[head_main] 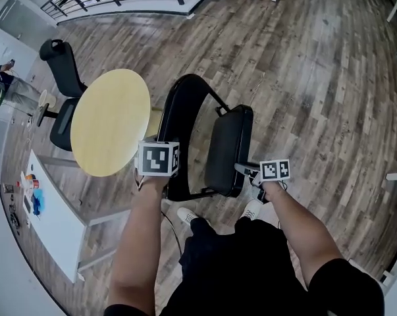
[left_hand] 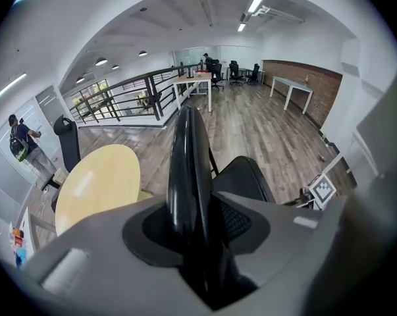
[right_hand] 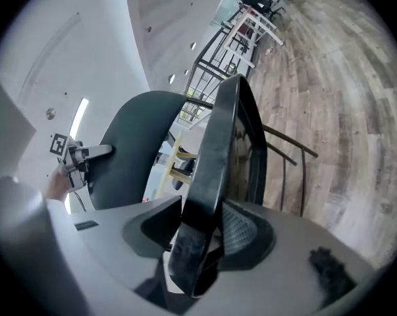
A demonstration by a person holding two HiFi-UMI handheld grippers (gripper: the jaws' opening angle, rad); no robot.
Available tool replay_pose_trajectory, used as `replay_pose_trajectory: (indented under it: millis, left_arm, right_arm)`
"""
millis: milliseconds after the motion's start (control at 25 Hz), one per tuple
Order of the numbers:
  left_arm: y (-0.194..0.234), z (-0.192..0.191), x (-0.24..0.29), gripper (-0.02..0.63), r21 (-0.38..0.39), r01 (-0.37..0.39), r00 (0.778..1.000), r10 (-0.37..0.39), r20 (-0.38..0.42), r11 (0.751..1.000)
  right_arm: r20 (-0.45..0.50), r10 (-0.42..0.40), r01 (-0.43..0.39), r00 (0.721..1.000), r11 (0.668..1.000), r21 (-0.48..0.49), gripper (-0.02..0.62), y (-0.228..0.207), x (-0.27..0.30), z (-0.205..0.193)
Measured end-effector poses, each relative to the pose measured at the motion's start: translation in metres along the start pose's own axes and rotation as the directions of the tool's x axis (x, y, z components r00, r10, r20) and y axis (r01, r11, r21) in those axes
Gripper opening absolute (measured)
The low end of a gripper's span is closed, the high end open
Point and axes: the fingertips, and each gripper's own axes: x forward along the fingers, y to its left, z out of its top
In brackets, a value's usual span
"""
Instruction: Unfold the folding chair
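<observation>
On wooden planks (head_main: pixel 303 58) stands a glossy curved chair (head_main: pixel 228 147).

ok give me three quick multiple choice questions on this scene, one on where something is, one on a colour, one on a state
1. In the head view, where does the round table stand relative to the folding chair?
A. to its left
B. to its right
C. under it

2. What colour is the table's top?
A. red
B. pale yellow
C. black

3. What state are the left tongs in?
A. open and empty
B. shut on the table's rim
C. shut on the chair's backrest

Answers:
1 A: in the head view the table lies left of the chair.
2 B: its top shows pale yellow in the head view and the left gripper view.
3 C: the left gripper view shows the black backrest edge clamped between the jaws.
</observation>
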Motion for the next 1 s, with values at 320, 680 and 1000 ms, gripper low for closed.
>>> replay_pose_trajectory:
  millis: [320, 680, 1000]
  left_arm:
    - [-0.004, -0.012, 0.019, 0.149, -0.025, 0.034, 0.999, -0.034, -0.002, 0.999]
    - [-0.003, -0.018, 0.029, 0.152, -0.035, 0.043, 0.999, -0.043, 0.000, 0.998]
    - [-0.009, -0.023, 0.041, 0.152, -0.049, 0.076, 0.997, -0.076, 0.004, 0.996]
  right_arm:
    - [0.015, -0.120, 0.120, 0.993, 0.993, 0.020, 0.221, -0.065, -0.047, -0.010]
    - [0.003, -0.120, 0.120, 0.993, 0.991, 0.062, 0.213, -0.099, -0.063, -0.016]
    - [-0.023, -0.096, 0.098, 0.995, 0.991, 0.090, 0.213, -0.126, -0.082, -0.022]
